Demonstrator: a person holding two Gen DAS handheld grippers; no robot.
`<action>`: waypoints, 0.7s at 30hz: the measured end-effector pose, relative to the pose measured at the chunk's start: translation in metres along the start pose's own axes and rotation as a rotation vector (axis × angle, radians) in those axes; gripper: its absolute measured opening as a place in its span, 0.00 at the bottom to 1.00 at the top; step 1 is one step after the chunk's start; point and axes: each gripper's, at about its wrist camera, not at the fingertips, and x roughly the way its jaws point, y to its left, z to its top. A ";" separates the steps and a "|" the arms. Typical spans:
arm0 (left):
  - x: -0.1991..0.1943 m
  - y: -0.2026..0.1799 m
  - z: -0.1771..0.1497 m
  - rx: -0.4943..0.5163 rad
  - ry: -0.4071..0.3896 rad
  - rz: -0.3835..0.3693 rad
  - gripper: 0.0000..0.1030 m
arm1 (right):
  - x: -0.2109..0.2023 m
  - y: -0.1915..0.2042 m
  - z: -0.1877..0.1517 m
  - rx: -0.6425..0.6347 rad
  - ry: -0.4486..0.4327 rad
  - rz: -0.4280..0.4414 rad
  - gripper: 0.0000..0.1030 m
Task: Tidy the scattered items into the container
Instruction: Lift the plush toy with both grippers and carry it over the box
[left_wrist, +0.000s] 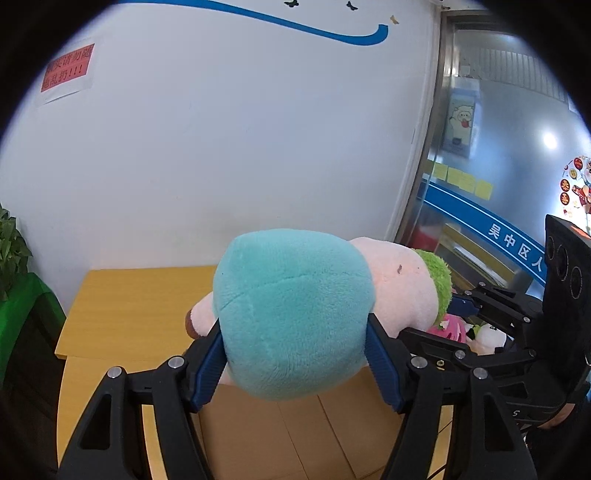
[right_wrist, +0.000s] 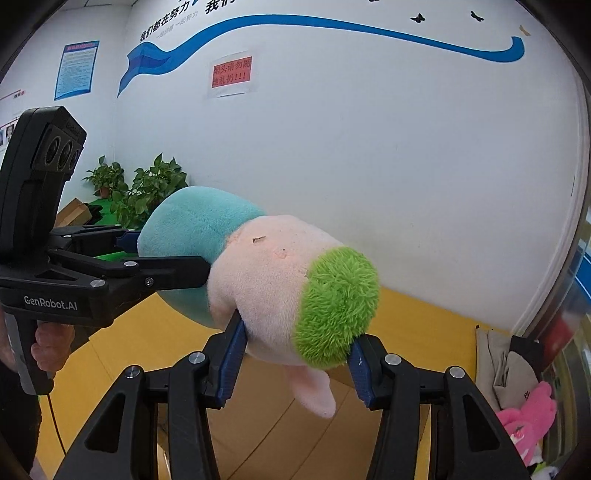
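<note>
Above the yellow desk (left_wrist: 122, 295) and the cardboard box (left_wrist: 295, 435), we hold the plush toy (left_wrist: 295, 314) level, left hand-held gripper (left_wrist: 295, 354) clamping its teal body and right hand-held gripper (right_wrist: 295, 365) its green-tufted head, probably to share its bulk.

Both wrist views close behind their fingers, facing the white wall (left_wrist: 221, 147), sharing the plush toy (left_wrist: 295, 314), seemingly from opposite ends.

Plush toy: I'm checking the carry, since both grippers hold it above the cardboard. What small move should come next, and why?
Probably lower it together. The left gripper clamps the plush toy at its teal end, the right gripper at its green end, and it hangs above the cardboard box, not yet inside.
</note>
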 end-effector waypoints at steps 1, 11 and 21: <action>0.008 0.002 0.002 0.002 0.008 0.007 0.66 | 0.010 -0.005 0.003 0.011 0.010 0.005 0.53; 0.132 0.058 -0.044 -0.060 0.202 0.022 0.66 | 0.133 -0.039 -0.057 0.140 0.159 0.057 0.53; 0.225 0.107 -0.100 -0.094 0.359 0.068 0.66 | 0.248 -0.040 -0.138 0.212 0.274 0.097 0.53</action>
